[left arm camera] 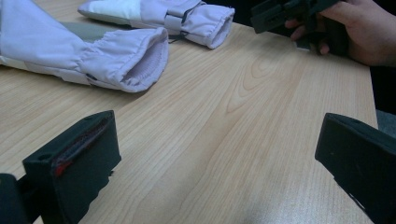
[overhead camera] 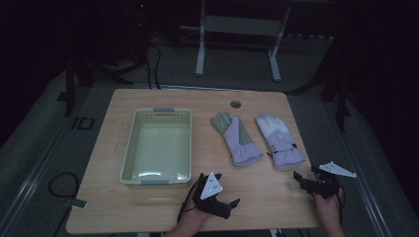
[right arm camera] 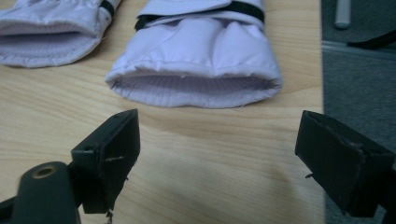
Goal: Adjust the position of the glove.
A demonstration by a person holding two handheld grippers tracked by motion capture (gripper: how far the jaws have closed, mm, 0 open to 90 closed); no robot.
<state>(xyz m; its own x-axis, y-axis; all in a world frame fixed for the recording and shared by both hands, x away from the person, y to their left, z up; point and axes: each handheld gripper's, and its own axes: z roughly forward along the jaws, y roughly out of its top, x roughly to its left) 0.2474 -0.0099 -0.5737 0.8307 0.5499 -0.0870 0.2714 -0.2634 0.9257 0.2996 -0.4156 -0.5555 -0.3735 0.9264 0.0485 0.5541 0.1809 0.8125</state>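
on the table (overhead camera: pixel 257 190) there is one basket (overhead camera: pixel 129 153), pale green, and it has nothing inside. to the right of the basket lie two gloves, both light purple: the near glove (overhead camera: pixel 236 138) just beside the basket, and the second glove (overhead camera: pixel 278 139) further right from it. there are two grippers, each one in one hand: the left gripper (overhead camera: pixel 220 200) is below the basket's right corner, the right gripper (overhead camera: pixel 307 181) is far right of the basket. one round hole (overhead camera: pixel 235 104) is above the basket's right side.

Lilac-and-white gloves (overhead camera: pixel 257 138), pale green basket (overhead camera: pixel 129 154), light woodgrain table (overhead camera: pixel 267 197), black claws
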